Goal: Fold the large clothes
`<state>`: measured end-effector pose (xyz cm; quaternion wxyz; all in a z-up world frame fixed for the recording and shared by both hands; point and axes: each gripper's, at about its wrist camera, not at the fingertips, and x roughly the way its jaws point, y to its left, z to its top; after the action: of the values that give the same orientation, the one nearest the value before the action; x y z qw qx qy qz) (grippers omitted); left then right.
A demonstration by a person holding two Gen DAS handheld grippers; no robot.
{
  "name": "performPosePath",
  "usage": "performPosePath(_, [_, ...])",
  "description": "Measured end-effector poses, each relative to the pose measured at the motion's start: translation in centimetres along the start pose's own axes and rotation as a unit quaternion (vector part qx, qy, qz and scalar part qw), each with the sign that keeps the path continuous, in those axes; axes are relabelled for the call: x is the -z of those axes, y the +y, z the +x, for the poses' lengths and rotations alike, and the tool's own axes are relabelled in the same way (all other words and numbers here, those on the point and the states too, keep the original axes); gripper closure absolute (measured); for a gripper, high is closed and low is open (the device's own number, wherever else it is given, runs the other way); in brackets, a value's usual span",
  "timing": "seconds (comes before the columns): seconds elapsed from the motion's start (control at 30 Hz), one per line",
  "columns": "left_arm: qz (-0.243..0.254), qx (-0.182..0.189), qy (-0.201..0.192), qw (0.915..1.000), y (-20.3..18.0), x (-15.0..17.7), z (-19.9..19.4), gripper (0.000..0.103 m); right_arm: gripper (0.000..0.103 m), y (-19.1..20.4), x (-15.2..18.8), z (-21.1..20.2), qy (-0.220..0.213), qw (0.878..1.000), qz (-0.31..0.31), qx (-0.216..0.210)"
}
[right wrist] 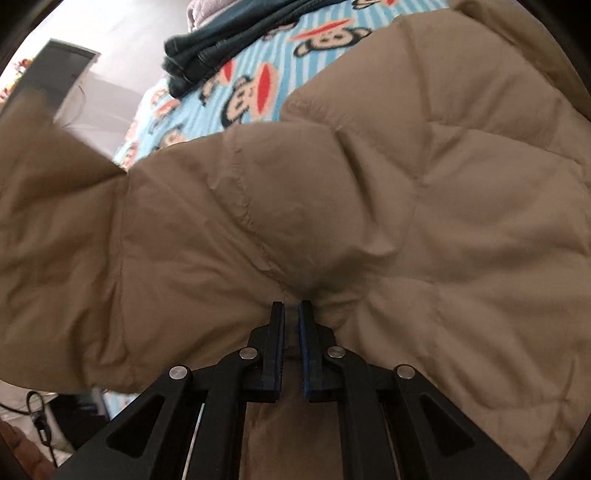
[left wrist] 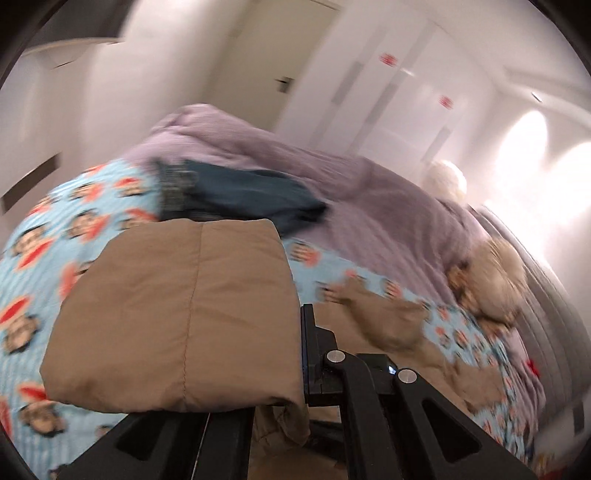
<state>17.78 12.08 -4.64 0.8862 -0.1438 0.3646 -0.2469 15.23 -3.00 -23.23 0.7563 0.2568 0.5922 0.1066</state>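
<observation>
A tan quilted puffer jacket point(right wrist: 388, 192) lies on a bed with a blue monkey-print sheet point(right wrist: 236, 92). My right gripper point(right wrist: 291, 306) is shut on a pinch of the jacket's fabric at its near edge. In the left wrist view a tan padded part of the jacket point(left wrist: 184, 295) is draped over the left finger and hides it. Only the right finger point(left wrist: 310, 343) shows, pressed against the fabric. My left gripper point(left wrist: 291, 332) is shut on this part and holds it above the bed. More tan jacket point(left wrist: 388, 325) lies on the sheet point(left wrist: 55, 240) to the right.
A folded dark teal garment point(left wrist: 240, 195) lies on the sheet, also in the right wrist view point(right wrist: 221, 33). A lilac duvet point(left wrist: 332, 177) is heaped behind it. Plush toys point(left wrist: 491, 280) sit at the right. White wardrobe doors point(left wrist: 388, 92) stand behind the bed.
</observation>
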Motion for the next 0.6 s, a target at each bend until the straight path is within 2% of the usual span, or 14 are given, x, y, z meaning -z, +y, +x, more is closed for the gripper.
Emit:
performPosePath(0.1, [0.061,0.021,0.033,0.9974,-5.9,0.7,3.0,0.098,0.095,-2.8,0.8,-4.1,-0.029,0.999,0.022,-0.003])
performPosePath(0.2, [0.121,0.039,0.077,0.9888,-11.4,2.8,7.1,0.098,0.095,-8.4,2.1,-9.8,-0.07,0.995,0.066,0.036])
performPosePath(0.3, [0.201,0.019,0.137,0.9699,-16.2,6.6,12.0,0.098,0.095,-13.5,3.6,-14.1,-0.094,0.987,0.102,0.087])
performPosePath(0.33, [0.23,0.006,0.156,0.9606,-17.7,8.7,13.8,0.098,0.095,-15.4,4.2,-15.4,-0.098,0.983,0.114,0.103])
performPosePath(0.43, [0.286,-0.029,0.205,0.9355,-19.4,13.7,16.9,0.098,0.095,-19.6,5.7,-17.5,-0.097,0.975,0.154,0.129])
performPosePath(0.53, [0.315,-0.053,0.223,0.921,-19.6,16.2,17.7,0.097,0.095,-22.0,6.6,-18.3,-0.097,0.97,0.179,0.135])
performPosePath(0.57, [0.318,-0.057,0.222,0.9198,-19.5,16.5,17.5,0.089,0.095,-22.3,6.8,-18.4,-0.098,0.969,0.181,0.133])
performPosePath(0.6, [0.32,-0.056,0.223,0.9192,-19.5,16.6,17.0,0.076,0.094,-22.6,6.7,-18.4,-0.099,0.97,0.182,0.13])
